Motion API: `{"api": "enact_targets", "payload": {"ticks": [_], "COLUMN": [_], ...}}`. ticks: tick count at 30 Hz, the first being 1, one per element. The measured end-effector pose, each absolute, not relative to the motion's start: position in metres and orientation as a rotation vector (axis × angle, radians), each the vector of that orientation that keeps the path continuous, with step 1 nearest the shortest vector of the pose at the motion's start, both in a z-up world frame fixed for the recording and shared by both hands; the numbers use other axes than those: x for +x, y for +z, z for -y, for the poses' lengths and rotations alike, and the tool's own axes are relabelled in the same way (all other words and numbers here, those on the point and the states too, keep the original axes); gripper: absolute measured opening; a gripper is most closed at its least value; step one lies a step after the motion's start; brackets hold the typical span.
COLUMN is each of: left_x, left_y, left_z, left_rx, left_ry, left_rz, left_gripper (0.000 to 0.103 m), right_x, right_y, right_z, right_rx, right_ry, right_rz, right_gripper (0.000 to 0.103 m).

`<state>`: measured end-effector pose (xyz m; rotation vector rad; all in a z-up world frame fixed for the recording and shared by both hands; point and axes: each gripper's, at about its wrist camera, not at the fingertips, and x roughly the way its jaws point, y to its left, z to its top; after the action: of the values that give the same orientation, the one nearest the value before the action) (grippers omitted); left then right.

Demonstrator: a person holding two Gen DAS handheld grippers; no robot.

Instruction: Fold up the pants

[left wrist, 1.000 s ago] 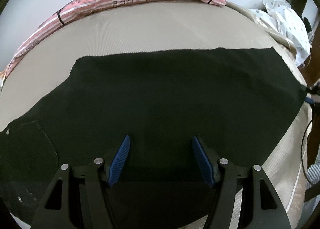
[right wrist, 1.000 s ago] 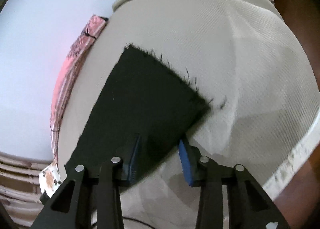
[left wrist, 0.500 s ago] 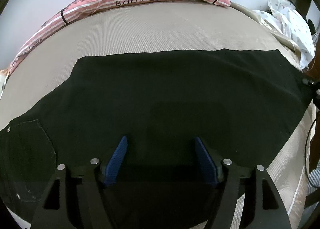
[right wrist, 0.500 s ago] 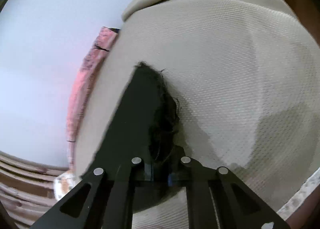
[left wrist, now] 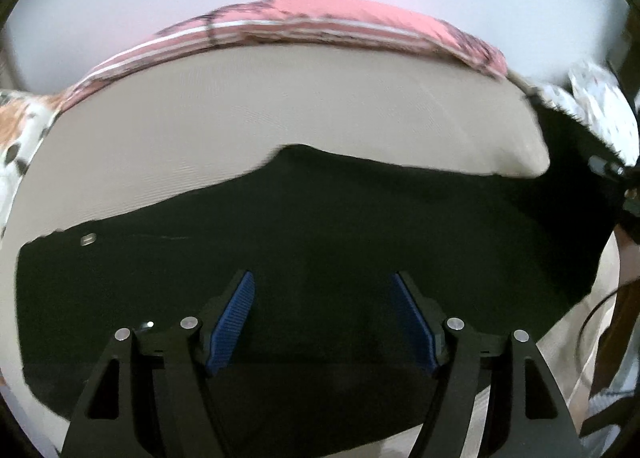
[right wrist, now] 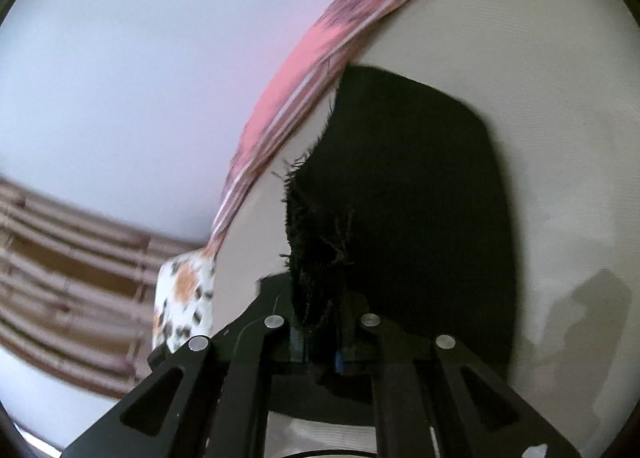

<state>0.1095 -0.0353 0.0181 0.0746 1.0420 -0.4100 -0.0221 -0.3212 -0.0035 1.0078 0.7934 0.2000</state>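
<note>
Black pants [left wrist: 320, 226] lie spread across a beige mattress [left wrist: 280, 106]. My left gripper [left wrist: 324, 318] is open, its blue pads [left wrist: 234, 318] low over the middle of the pants, holding nothing. My right gripper [right wrist: 320, 342] is shut on the frayed leg hem [right wrist: 316, 234] of the pants [right wrist: 420, 198] and holds it lifted off the mattress [right wrist: 560, 138]. In the left wrist view the lifted leg end [left wrist: 576, 154] rises at the far right, where part of the right gripper shows.
A pink striped baby bumper [left wrist: 320, 22] lines the far mattress edge against the white wall; it also shows in the right wrist view [right wrist: 320, 70]. A spotted cloth [right wrist: 184, 298] lies at one end, a dotted white cloth [left wrist: 604, 110] at the other. A dark cable [left wrist: 588, 322] hangs at right.
My right gripper has shut on the leg hem, lifted it and swung it up and over toward the waist. My left gripper has shifted left over the pants and stayed open.
</note>
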Motion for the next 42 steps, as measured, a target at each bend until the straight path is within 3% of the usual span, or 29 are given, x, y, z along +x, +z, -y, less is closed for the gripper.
{"api": "enact_targets", "payload": {"ticks": [9,16,19,21,23,30,42], "left_x": [0.107,0.108,0.11,0.112,0.114,0.117,0.121], "left_y": [0.019,0.021,0.022,0.023,0.024,0.023,-0.006], "left_z": [-0.025,-0.038,-0.039,-0.041,-0.043,-0.041,-0.013], "left_rx": [-0.014,-0.067,-0.083,-0.093,-0.115,-0.221,-0.438], "left_ry": [-0.348,-0.356,-0.369,-0.375,-0.386,-0.48,-0.628], "left_rz": [-1.056,-1.07,-1.074,-1.079,-1.087,-1.167,-1.456], "left_gripper": [0.071,0.071,0.071,0.071,0.071,0.071,0.067], "right_x": [0.041,0.046,0.049,0.047,0.043,0.021,0.008], "right_y": [-0.042,-0.055,-0.06,-0.06,-0.056,-0.034,-0.037], "right_z": [0.175,0.126,0.113,0.11,0.106,0.124,0.199], "right_rx": [0.78,0.625,0.551,0.556,0.548,0.476,0.67], "right_ry": [0.418,0.448,0.437,0.456,0.497,0.446,0.245], "right_rz": [-1.073,-1.144,-1.177,-1.201,-1.221,-1.185,-1.093], "right_gripper": [0.009,0.009,0.016,0.033,0.039,0.039,0.043]}}
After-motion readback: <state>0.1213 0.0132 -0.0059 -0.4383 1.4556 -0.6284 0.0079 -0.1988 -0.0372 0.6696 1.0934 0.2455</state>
